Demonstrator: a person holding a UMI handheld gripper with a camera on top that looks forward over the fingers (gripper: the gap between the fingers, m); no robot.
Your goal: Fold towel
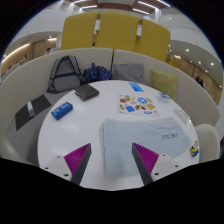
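A pale grey-white towel [150,134] lies flat on the round white table [60,135], ahead and to the right of my fingers. My gripper [112,158] hovers above the table's near part. Its two fingers stand wide apart with their magenta pads [78,158] facing in. Nothing is between them but bare table top. The right finger [147,157] is near the towel's near edge; I cannot tell if it touches.
On the table beyond the towel lie a colourful printed sheet [138,103], a blue box [62,110], a dark booklet [86,92], a black flat item [32,110] and a blue bundle [97,73]. Yellow chairs [118,32] stand behind the table.
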